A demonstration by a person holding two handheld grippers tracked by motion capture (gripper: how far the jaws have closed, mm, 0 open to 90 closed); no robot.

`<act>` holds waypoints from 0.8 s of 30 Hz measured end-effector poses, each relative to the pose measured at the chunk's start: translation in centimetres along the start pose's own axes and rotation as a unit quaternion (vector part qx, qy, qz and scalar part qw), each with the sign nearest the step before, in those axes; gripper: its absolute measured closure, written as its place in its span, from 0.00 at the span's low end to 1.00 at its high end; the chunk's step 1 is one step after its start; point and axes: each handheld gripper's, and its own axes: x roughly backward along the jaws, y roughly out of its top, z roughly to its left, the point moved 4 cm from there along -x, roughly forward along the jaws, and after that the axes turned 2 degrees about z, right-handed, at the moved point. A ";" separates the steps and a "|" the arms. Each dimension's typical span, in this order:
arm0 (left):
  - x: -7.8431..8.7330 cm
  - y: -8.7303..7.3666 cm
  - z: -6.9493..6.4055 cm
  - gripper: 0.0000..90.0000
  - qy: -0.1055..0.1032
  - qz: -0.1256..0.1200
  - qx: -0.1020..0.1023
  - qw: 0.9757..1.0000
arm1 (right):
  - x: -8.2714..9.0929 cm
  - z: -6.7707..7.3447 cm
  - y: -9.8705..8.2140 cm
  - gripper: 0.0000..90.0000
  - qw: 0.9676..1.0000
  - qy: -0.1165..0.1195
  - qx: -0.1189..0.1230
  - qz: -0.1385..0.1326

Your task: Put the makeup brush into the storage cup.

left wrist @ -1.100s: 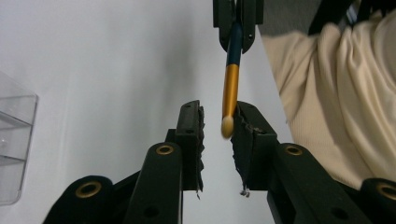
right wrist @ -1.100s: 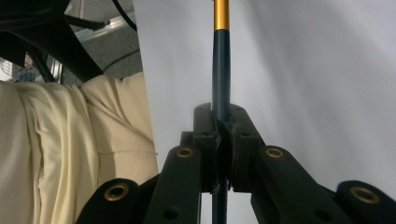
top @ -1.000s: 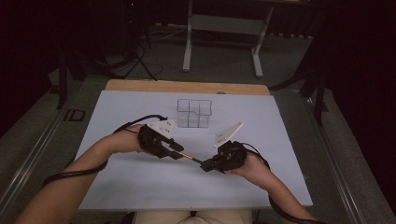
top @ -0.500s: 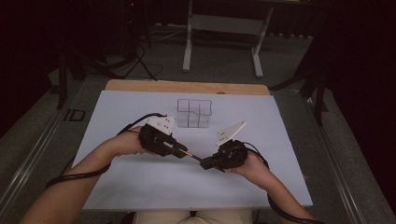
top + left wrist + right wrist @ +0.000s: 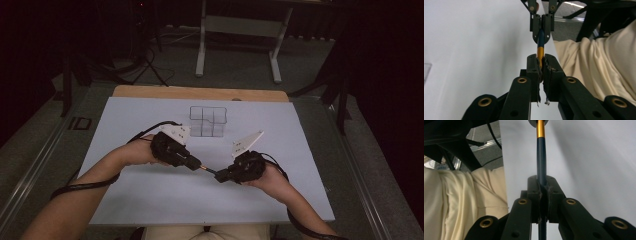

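A slim pen [image 5: 206, 170] with a gold section and a dark blue barrel hangs level above the white table, bridging both grippers. My left gripper [image 5: 198, 166] points right; its jaws have just been closing and now pinch the gold end [image 5: 540, 51]. In the left gripper view the left gripper [image 5: 539, 58] clamps the pen, and the right gripper [image 5: 541, 37] faces it from beyond. My right gripper [image 5: 220, 176] is shut on the blue barrel [image 5: 541, 152], which runs through the right gripper [image 5: 543, 181] and out behind it.
A clear box with several compartments [image 5: 207, 121] stands on the white table top [image 5: 150, 210] just behind the hands. A wooden edge [image 5: 200, 93] borders the far side. A metal stand [image 5: 240, 30] is on the floor beyond. A cream-clothed lap [image 5: 599, 67] sits below the pen.
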 end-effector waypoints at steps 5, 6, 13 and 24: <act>-0.2 -0.1 -0.3 0.95 -0.009 0.023 -0.004 1.000 | -0.4 0.3 -0.1 0.93 1.000 -0.001 0.011 0.013; -0.2 -0.1 -0.3 0.95 -0.011 0.024 -0.002 1.000 | -0.5 0.3 -0.1 0.93 1.000 -0.002 0.011 0.014; 0.0 0.1 -0.3 0.95 0.002 0.028 -0.004 1.000 | -0.6 0.1 0.1 0.81 1.000 0.005 -0.008 0.009; -0.6 0.5 -0.4 0.95 0.006 0.048 -0.013 0.999 | -1.7 0.0 1.0 0.78 0.999 -0.004 -0.011 0.033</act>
